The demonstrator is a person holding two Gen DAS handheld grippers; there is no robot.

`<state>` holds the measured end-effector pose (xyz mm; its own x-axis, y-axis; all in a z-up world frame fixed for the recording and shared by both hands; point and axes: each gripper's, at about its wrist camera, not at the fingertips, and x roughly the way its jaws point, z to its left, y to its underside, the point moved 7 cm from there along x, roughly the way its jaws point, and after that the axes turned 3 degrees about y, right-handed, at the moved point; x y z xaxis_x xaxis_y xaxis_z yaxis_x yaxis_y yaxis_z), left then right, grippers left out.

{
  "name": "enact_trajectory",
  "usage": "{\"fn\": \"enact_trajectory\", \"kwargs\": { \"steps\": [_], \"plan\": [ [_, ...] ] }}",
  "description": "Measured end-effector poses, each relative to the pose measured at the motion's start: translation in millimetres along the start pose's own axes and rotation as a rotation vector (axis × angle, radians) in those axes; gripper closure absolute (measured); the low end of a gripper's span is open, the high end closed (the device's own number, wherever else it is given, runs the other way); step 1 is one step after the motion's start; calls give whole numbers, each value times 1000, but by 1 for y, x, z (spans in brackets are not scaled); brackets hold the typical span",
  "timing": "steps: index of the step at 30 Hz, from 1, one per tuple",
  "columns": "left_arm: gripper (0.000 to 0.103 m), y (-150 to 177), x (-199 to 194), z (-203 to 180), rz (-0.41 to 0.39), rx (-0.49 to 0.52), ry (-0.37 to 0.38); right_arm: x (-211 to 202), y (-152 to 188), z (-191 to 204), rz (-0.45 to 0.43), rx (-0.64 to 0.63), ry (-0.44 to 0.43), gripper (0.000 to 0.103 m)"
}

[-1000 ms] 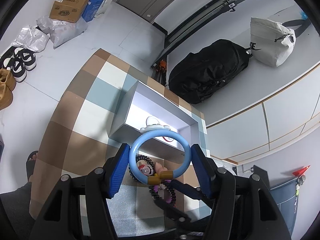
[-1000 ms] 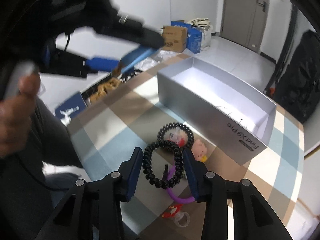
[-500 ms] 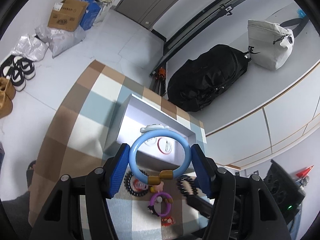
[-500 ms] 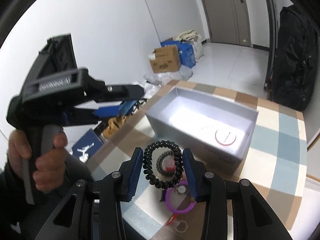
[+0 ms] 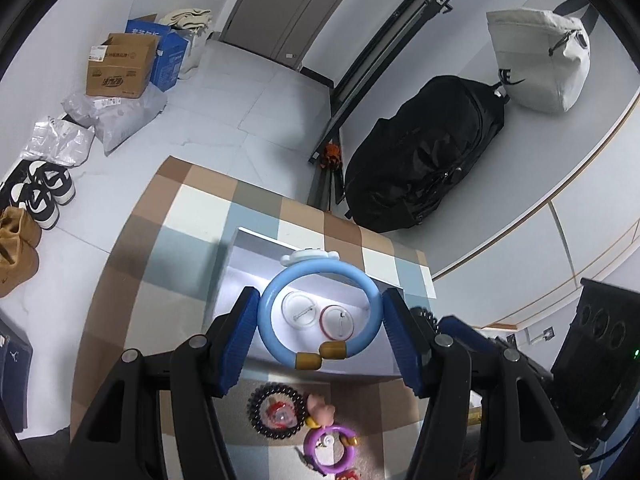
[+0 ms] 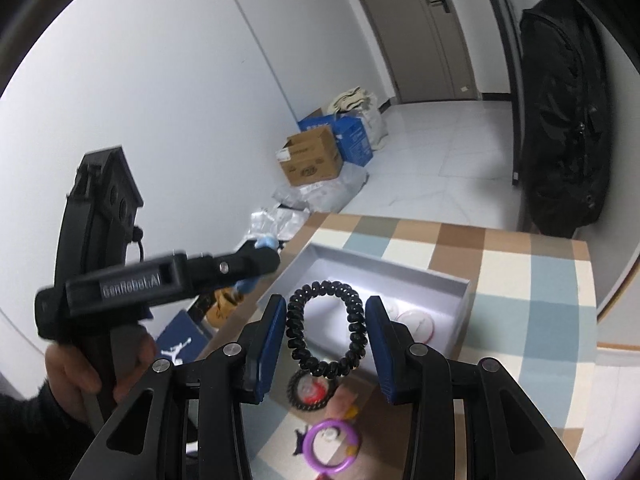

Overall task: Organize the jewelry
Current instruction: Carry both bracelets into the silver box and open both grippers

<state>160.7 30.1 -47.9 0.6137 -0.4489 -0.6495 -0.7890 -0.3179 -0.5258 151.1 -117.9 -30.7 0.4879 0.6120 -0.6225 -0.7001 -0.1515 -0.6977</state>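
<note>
My left gripper (image 5: 319, 316) is shut on a light blue bracelet (image 5: 269, 318) with gold beads, held above the open grey box (image 5: 256, 264). Two round badges (image 5: 338, 322) lie in the box. My right gripper (image 6: 326, 332) is shut on a black coil hair tie (image 6: 354, 332), held above the box's near side (image 6: 462, 320). On the checked cloth in front of the box lie another black coil tie (image 5: 256, 412), a pink charm (image 5: 322, 410) and a purple ring (image 5: 348, 456). The purple ring also shows in the right wrist view (image 6: 308, 450).
The checked table (image 5: 192, 208) drops off to a tiled floor on the left. Cardboard boxes (image 5: 120, 68), plastic bags and shoes (image 5: 44, 192) lie on the floor. A black backpack (image 5: 424, 168) and a white bag (image 5: 540, 64) stand behind the table.
Both grippers have risen from the cloth with their pieces and moved forward over the box. The black coil tie left the table in the right gripper.
</note>
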Motion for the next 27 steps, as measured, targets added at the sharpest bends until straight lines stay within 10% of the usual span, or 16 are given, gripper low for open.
{"fn": "enact_trajectory", "kwargs": {
  "steps": [27],
  "plan": [
    [46, 1, 49, -5, 112, 36, -69, 41, -8, -62, 83, 190, 11, 63]
  ]
}}
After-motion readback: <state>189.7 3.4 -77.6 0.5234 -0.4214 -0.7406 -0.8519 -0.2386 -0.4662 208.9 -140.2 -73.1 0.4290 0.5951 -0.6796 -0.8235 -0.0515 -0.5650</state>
